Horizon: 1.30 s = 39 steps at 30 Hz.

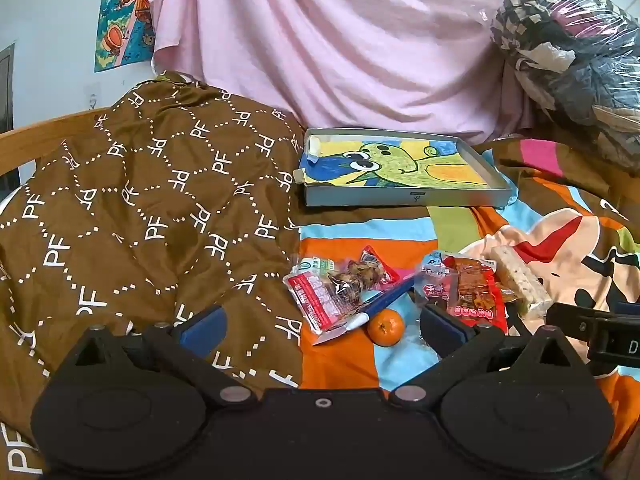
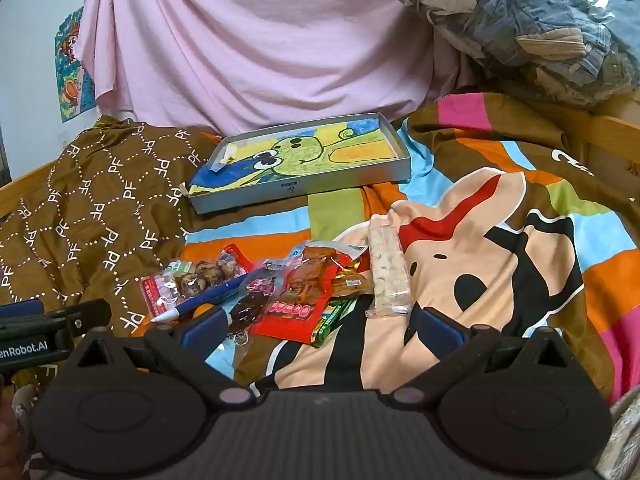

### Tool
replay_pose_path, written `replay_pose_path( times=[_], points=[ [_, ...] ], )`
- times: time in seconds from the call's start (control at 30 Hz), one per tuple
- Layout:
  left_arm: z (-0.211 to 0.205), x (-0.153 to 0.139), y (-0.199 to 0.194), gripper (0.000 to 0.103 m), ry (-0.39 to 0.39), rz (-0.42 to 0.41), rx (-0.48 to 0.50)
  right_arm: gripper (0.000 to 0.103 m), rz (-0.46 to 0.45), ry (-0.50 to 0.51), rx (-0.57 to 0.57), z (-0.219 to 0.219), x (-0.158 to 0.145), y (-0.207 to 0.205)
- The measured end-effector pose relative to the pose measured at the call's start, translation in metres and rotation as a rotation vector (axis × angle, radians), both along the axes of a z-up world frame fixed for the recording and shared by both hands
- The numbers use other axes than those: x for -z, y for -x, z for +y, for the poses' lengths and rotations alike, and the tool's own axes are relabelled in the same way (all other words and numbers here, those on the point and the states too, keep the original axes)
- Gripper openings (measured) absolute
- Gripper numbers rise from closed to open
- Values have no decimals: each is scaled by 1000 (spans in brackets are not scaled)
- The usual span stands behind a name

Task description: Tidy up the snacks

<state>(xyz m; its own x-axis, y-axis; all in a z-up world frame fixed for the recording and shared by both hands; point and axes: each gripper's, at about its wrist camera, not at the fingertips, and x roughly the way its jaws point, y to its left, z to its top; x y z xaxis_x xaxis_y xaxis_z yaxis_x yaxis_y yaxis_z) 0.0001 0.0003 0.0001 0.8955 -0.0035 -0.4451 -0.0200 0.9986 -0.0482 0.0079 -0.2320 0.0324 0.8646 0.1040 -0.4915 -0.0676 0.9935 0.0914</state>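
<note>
Striped bedsheet (image 2: pixel 500 152); pink drape (image 2: pixel 260 40) behind; perhaps a wall poster (image 1: pixel 124 16).

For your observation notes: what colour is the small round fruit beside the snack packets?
Orange, clearest in the left wrist view.

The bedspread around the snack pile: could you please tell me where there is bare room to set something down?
Free: the striped bedspread between the shallow tray and the snacks, the cartoon print right of the rice bar, and the tray's own floor. Crowded: the packets, pen and orange overlap or lie close just ahead of both open hand-held grippers.
</note>
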Motion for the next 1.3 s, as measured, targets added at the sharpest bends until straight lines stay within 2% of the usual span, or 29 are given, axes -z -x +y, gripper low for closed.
replay_pose_path(
  times=[1.3],
  points=[
    [-1,2,2,102,-3,4,0,103,6,-5,-1,-1,1,0]
  ],
)
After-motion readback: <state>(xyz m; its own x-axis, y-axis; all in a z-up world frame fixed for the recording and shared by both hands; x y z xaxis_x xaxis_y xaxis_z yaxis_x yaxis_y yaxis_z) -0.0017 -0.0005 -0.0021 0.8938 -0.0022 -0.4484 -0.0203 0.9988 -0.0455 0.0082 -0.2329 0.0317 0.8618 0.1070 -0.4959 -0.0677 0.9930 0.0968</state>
